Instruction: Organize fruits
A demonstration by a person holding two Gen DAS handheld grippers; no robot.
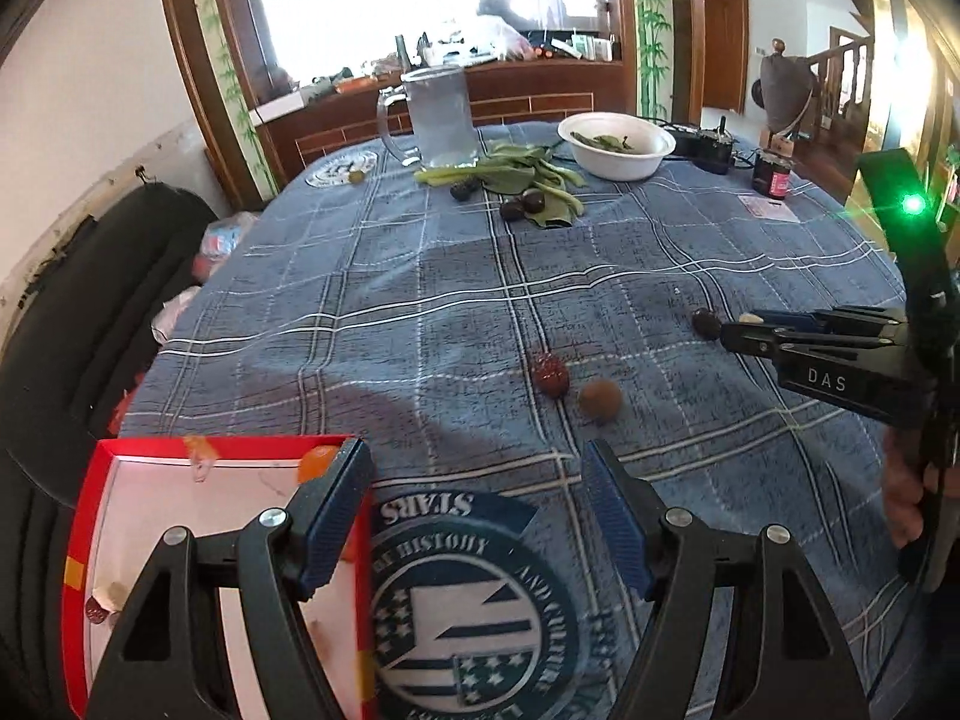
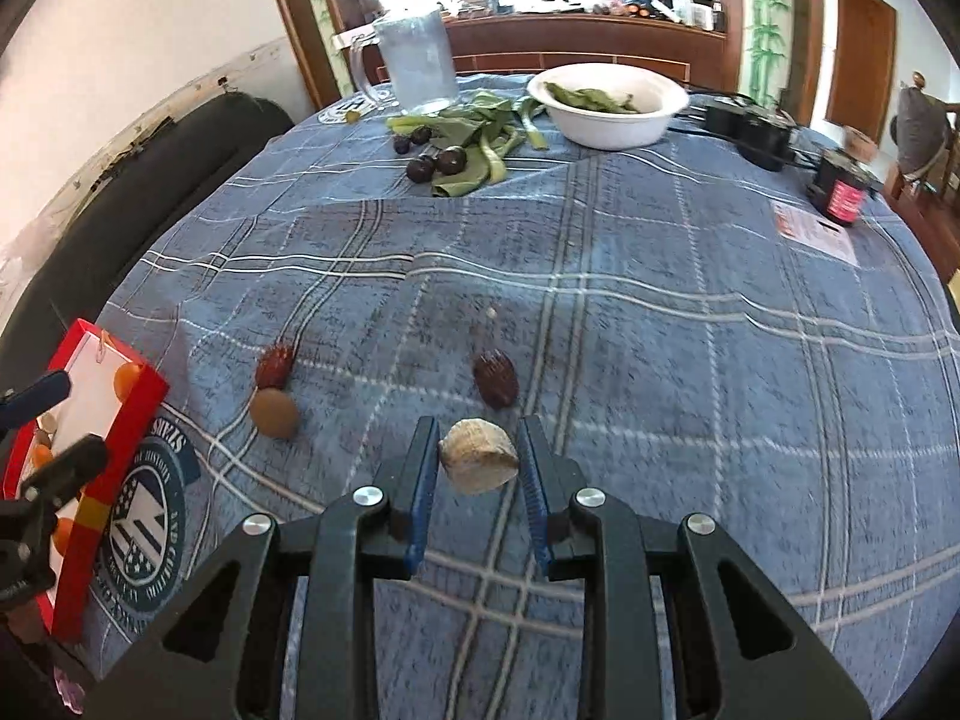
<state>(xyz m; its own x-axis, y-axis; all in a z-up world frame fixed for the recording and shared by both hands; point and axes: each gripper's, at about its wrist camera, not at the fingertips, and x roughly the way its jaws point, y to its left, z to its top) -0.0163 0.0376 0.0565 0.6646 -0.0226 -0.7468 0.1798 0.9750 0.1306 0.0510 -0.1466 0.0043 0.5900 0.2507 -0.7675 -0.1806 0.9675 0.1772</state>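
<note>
Nearest, beside the "STARS" crest (image 1: 474, 606) printed on the tablecloth (image 2: 660, 300), the left gripper (image 1: 477, 516) gapes empty over the red box (image 1: 90, 516) (small orange fruits inside), the right gripper (image 2: 477, 468) pinches a pale walnut (image 2: 478, 455), and beyond sits a white bowl (image 2: 609, 114) of greens.

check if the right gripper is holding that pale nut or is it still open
Holding it: the right gripper has both blue pads against the pale nut, which looks lifted off the cloth.
</note>
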